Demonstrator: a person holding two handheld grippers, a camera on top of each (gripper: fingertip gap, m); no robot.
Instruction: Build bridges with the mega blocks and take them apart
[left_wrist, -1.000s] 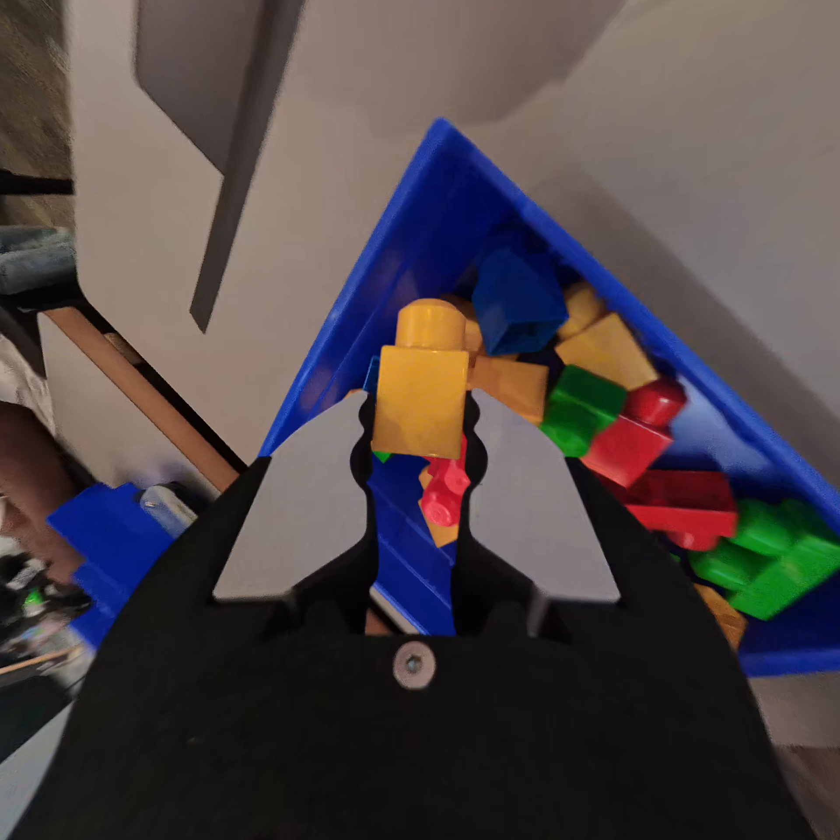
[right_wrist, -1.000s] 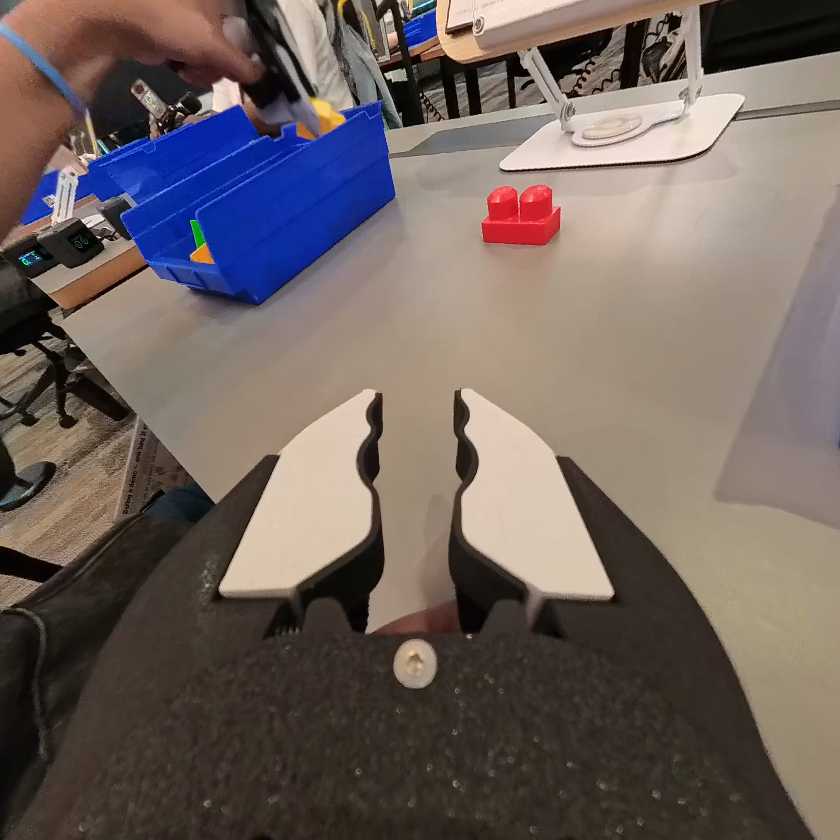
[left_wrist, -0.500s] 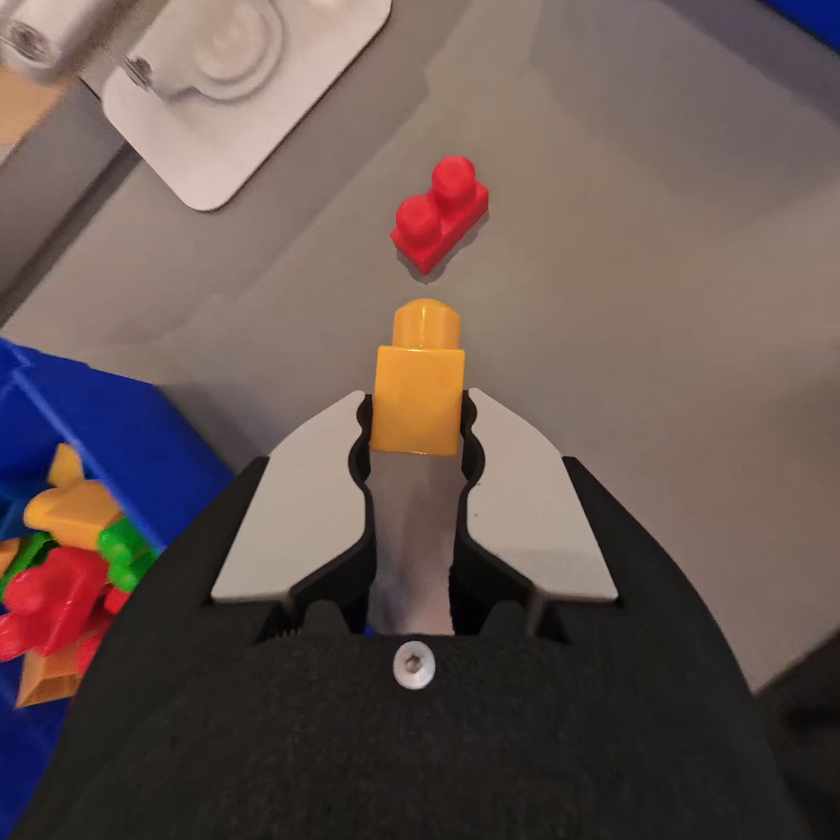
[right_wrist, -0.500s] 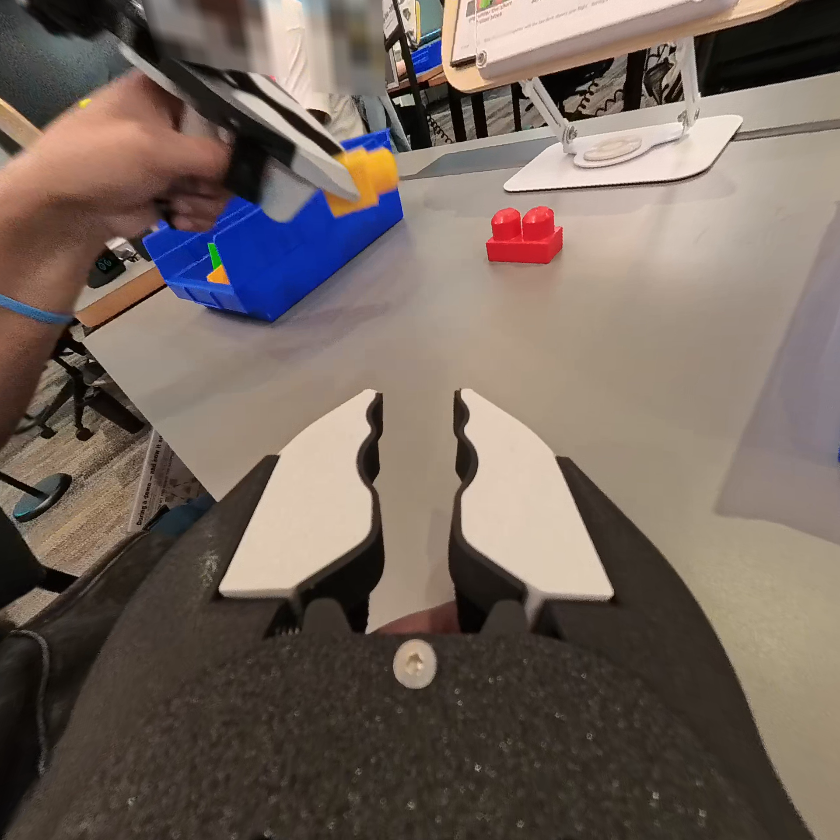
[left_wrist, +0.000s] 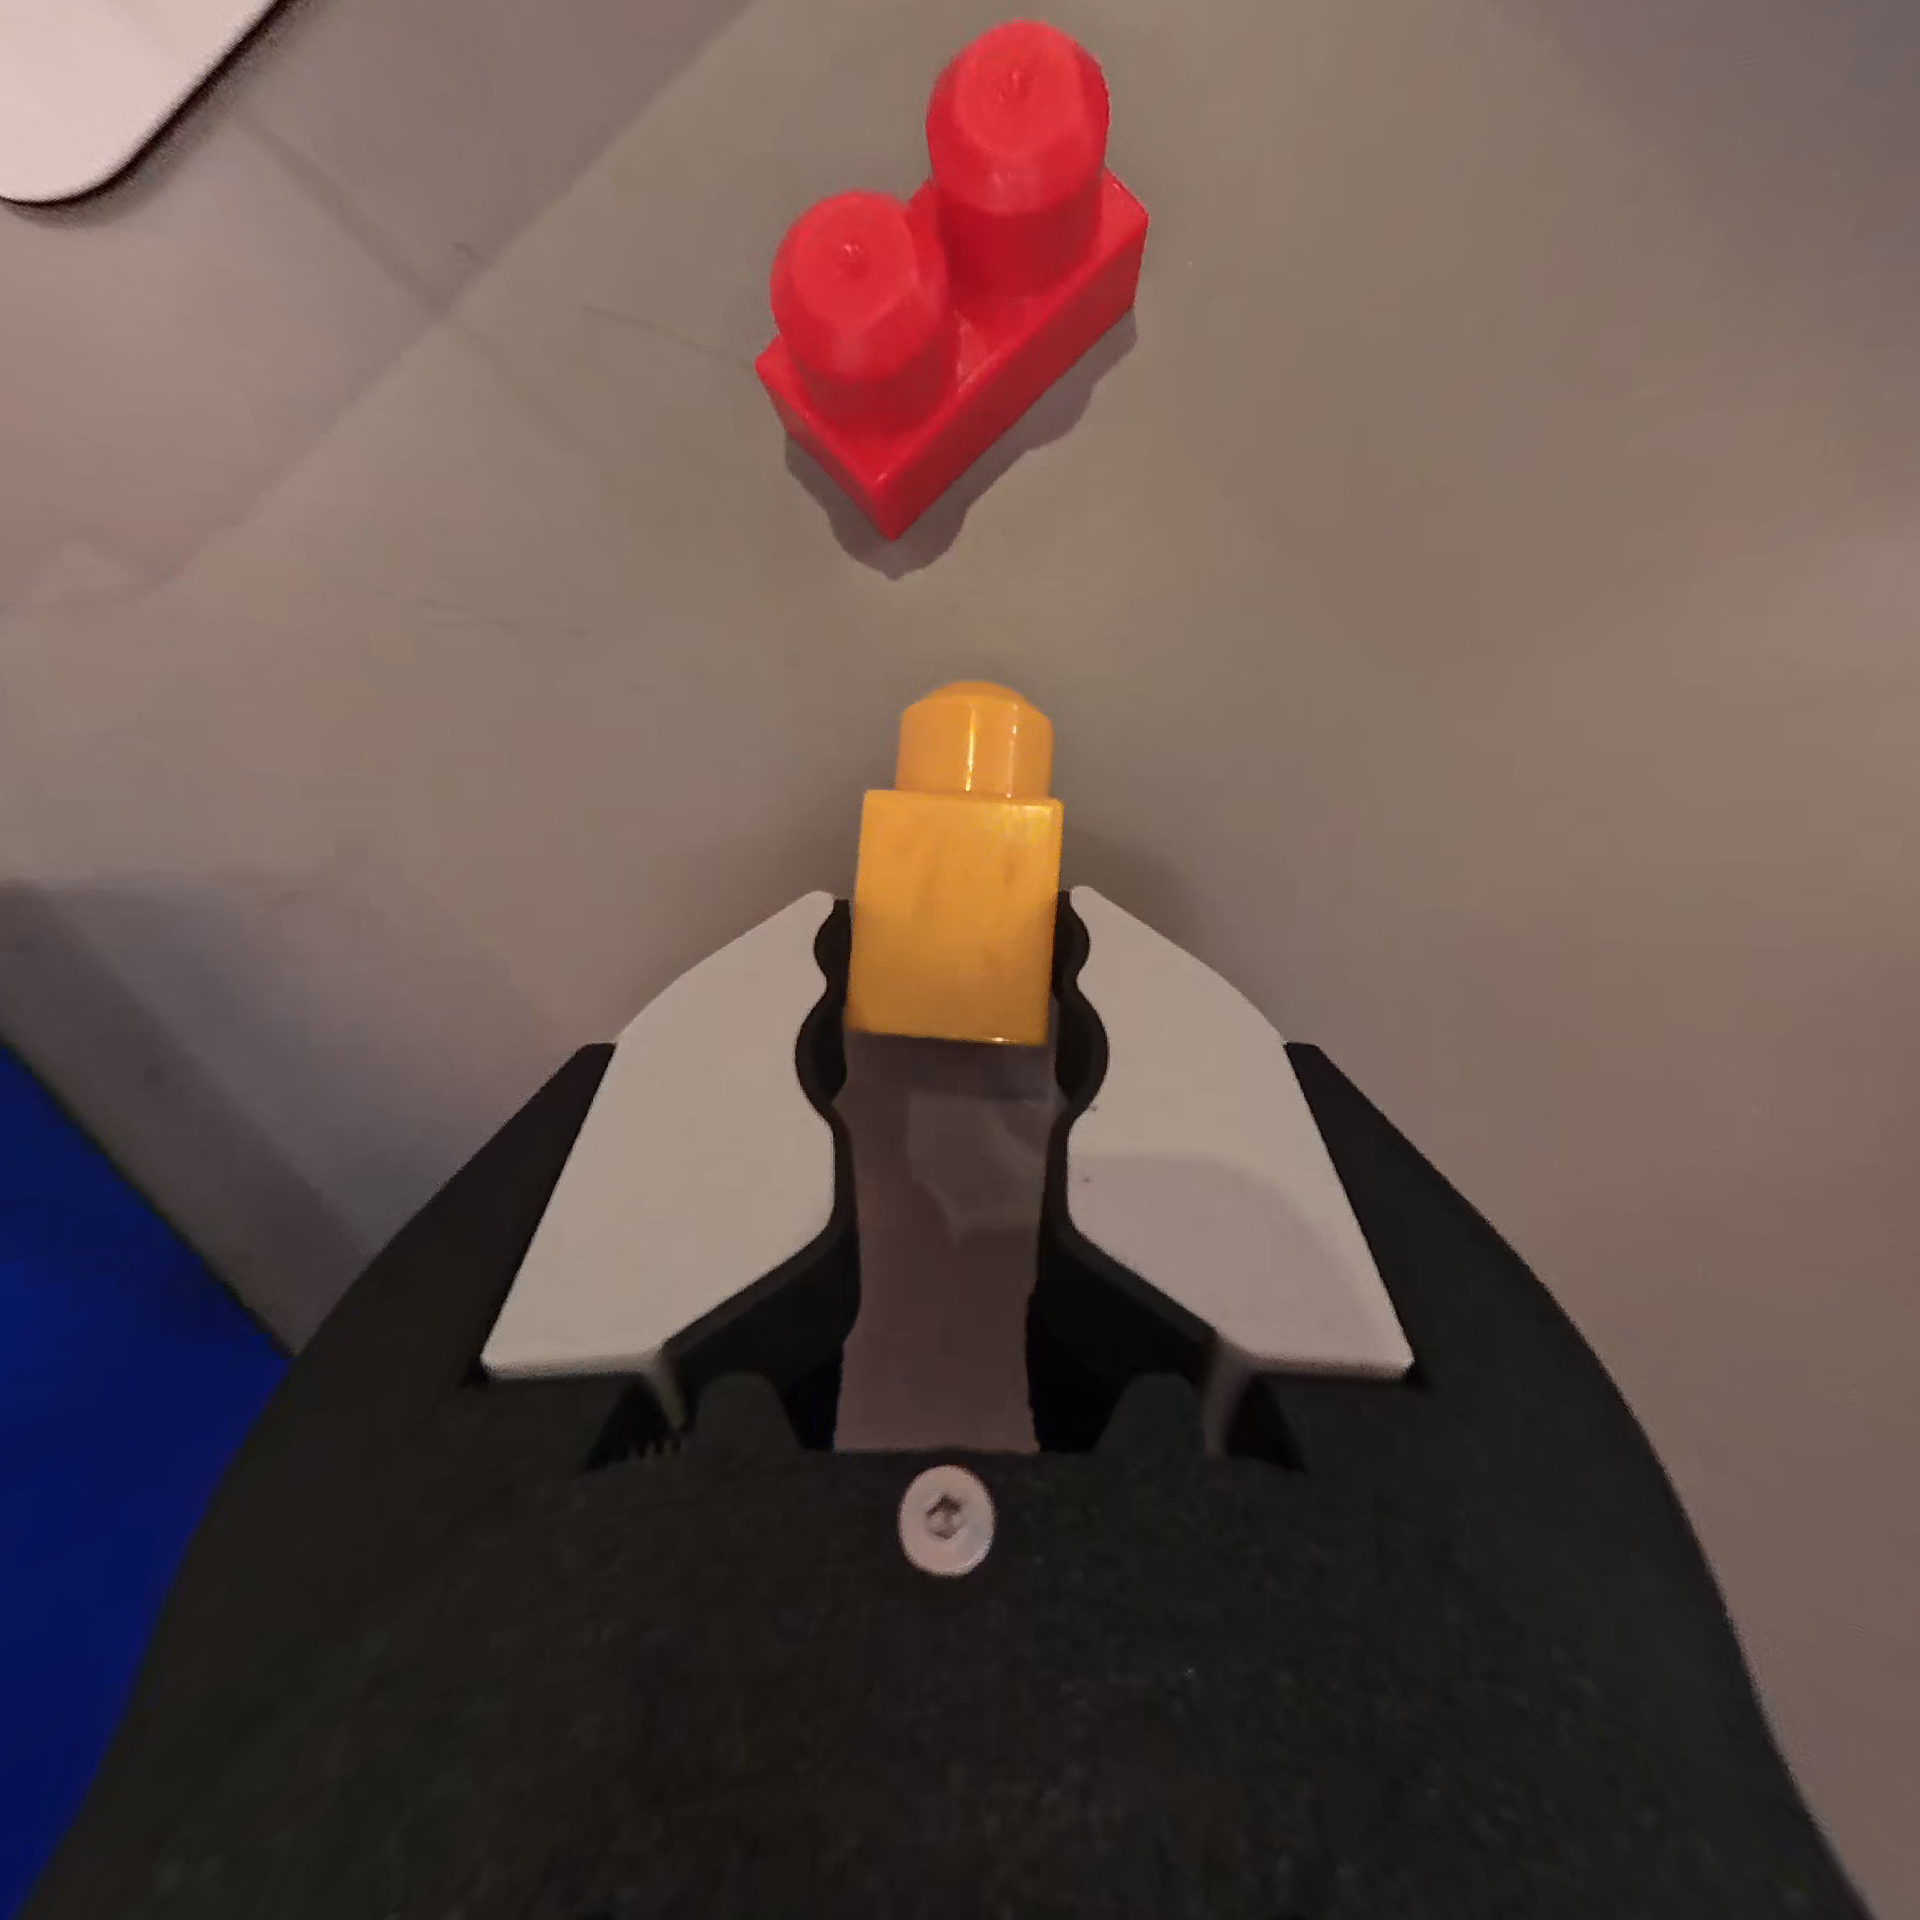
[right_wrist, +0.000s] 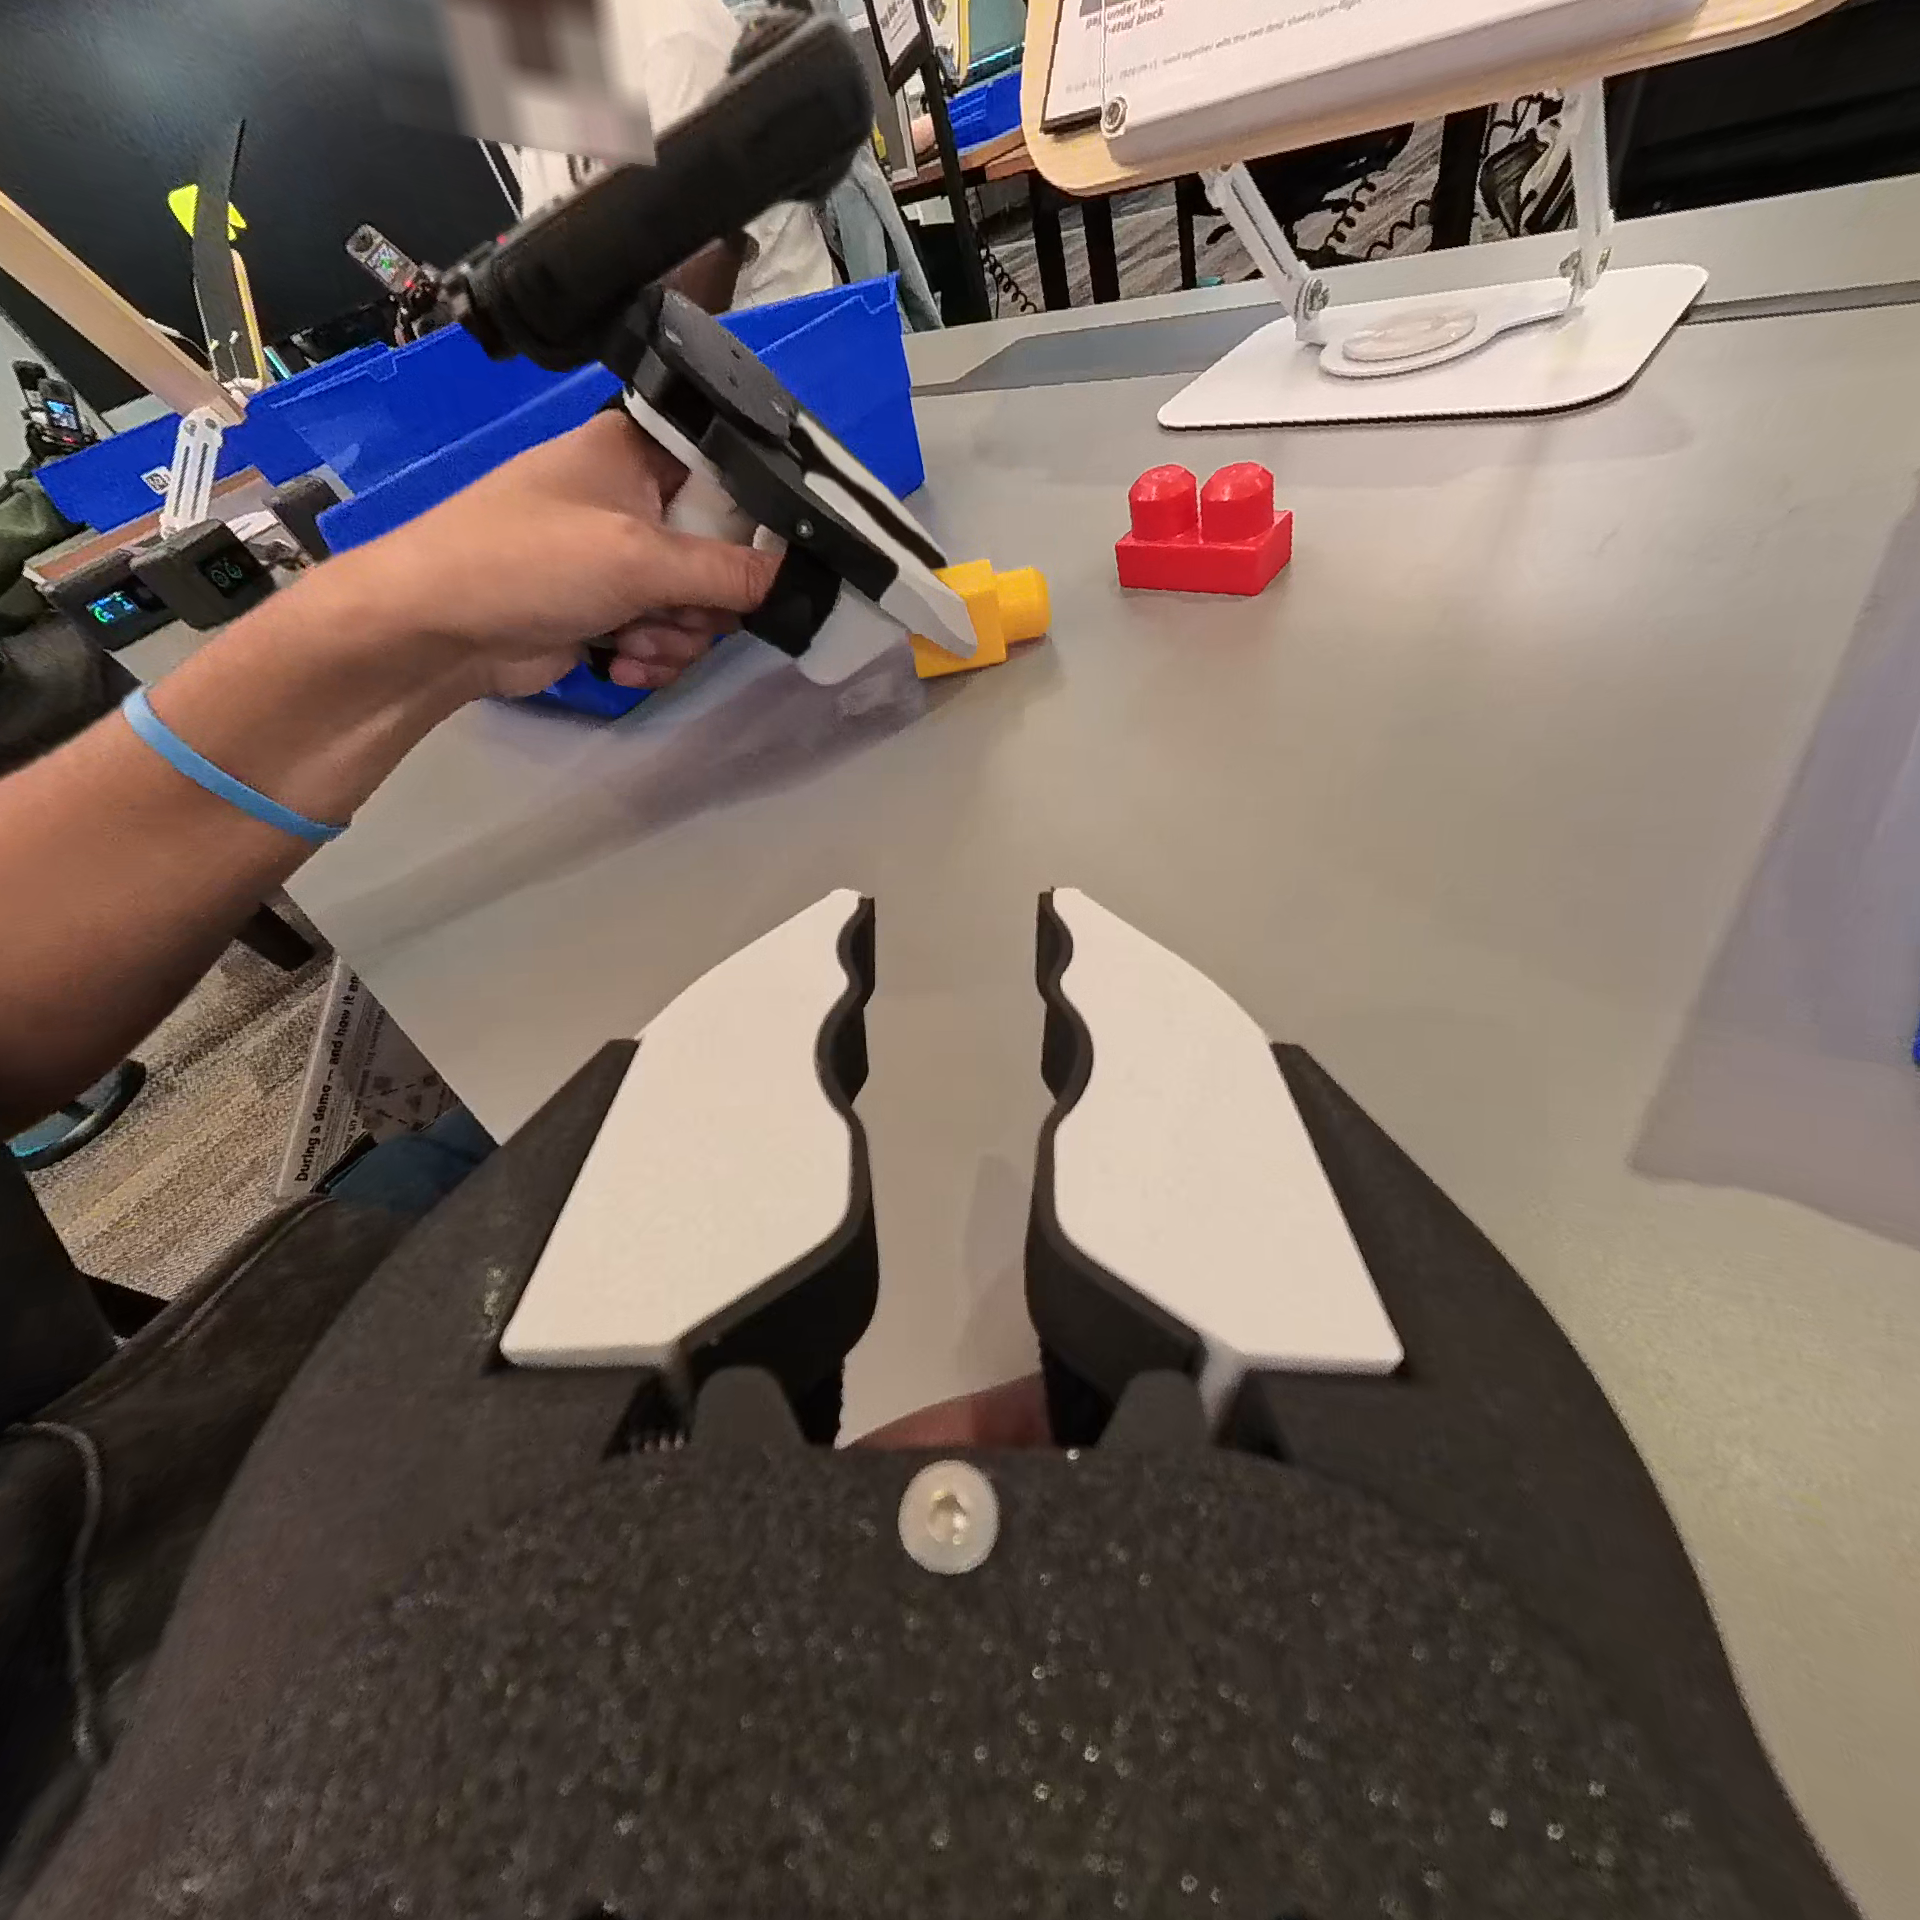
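My left gripper (left_wrist: 951, 904) is shut on a yellow one-stud block (left_wrist: 954, 914), held on its side with the stud pointing forward, at or just above the grey table. A red two-stud block (left_wrist: 951, 332) stands on the table a short way ahead of it. In the right wrist view the left gripper (right_wrist: 940, 613) holds the yellow block (right_wrist: 982, 613) to the left of the red block (right_wrist: 1205, 535). My right gripper (right_wrist: 954, 904) is open and empty, low over the table's near edge, well short of both blocks.
A blue bin (right_wrist: 623, 416) stands at the table's left behind the left hand; its corner shows in the left wrist view (left_wrist: 94, 1299). A white stand base (right_wrist: 1455, 353) sits at the back right. The table edge and floor lie to the left. One gripper's finger ends stand about 25 centimeters off the other's.
My left gripper has carried the yellow block out of the blue bin and down close to the red block on the table. The right gripper has stayed in place, open.
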